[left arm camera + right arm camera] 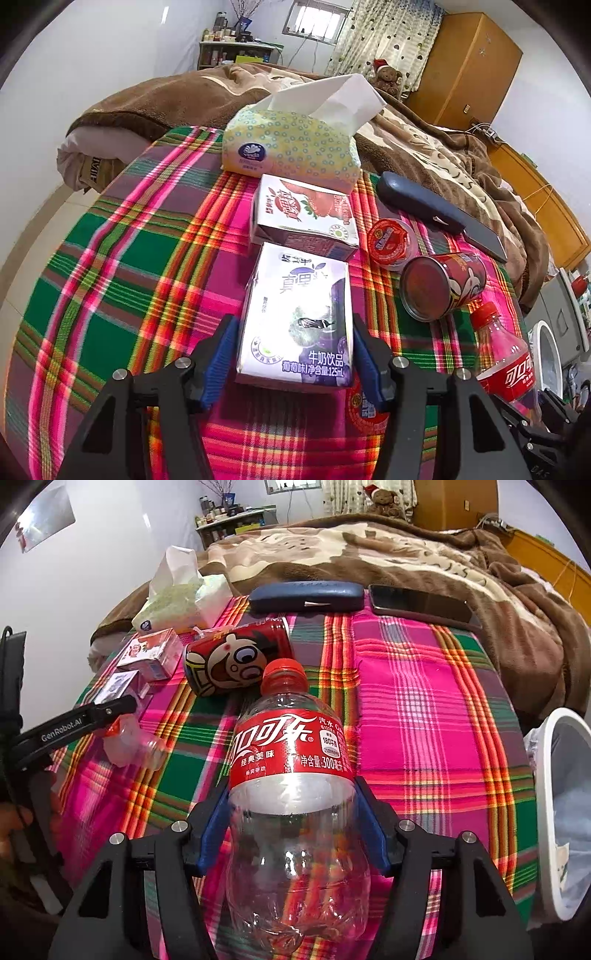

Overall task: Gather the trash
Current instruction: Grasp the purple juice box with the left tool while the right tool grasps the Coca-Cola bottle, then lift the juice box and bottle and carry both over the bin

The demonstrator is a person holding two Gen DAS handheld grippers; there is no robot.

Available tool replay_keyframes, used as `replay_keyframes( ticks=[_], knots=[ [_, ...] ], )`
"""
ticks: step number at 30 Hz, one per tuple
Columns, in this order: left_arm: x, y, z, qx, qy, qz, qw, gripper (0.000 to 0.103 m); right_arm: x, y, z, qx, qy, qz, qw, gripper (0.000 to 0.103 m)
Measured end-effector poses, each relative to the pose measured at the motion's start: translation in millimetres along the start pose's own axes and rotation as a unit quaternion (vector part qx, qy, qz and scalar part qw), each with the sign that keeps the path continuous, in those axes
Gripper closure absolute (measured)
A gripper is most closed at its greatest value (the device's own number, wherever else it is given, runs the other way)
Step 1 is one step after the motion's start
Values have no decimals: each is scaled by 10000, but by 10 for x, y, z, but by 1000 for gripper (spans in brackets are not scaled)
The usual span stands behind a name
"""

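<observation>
**Both grippers set around trash on the plaid bench**

We see the left gripper (293, 354) with its blue fingers (221, 360) on either side of a purple grape milk carton (299, 317) that lies flat on the plaid cloth (122, 266); the pads sit against the carton's long sides, so we read them as clamped on it. Just beyond the purple carton lies a strawberry milk carton (304, 218), and beyond that a soft tissue pack (291, 147) with a sheet standing out of its top; to the right of the cartons we find a small red-lidded jelly cup (391, 240), then a red can (443, 284) on its side with its base turned toward the camera; a second red-lidded cup (364, 404) peeps out beside the right finger.

The right gripper (295, 827) has its fingers (371, 830) around the clear lower body of an empty cola bottle (291, 760), red cap pointing away; the pads lie right along the plastic on both sides, yet whether they press on it we cannot tell. Past the cap rests the red can, with a dark blue case (306, 596) and a phone (421, 605) at the far edge of the bench, next to the brown blanket (388, 550); a white bin (561, 812) stands beside the bench at the right.
</observation>
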State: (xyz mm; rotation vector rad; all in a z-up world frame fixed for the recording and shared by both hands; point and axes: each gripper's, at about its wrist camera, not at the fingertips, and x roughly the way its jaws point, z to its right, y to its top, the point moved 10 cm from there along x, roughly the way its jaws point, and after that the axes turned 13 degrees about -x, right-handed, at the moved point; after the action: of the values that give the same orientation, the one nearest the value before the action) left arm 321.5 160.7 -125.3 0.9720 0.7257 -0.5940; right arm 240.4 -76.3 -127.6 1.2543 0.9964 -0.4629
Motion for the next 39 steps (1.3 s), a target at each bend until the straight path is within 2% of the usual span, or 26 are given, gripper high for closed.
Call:
replay_keyframes(
  ticks=[18, 29, 39],
  knots=[
    [-620, -244, 203, 145, -156, 369, 9991, 44, -314, -112, 257, 469, 162, 332, 9982, 39],
    [-961, -593, 706, 488, -460, 407, 9969, 44, -690, -223, 580, 664, -26, 603, 9960, 39],
    [-1065, -951, 1346, 866, -880, 270, 9920, 44, -955, -405, 1037, 960, -296, 731, 9923, 39]
  ],
)
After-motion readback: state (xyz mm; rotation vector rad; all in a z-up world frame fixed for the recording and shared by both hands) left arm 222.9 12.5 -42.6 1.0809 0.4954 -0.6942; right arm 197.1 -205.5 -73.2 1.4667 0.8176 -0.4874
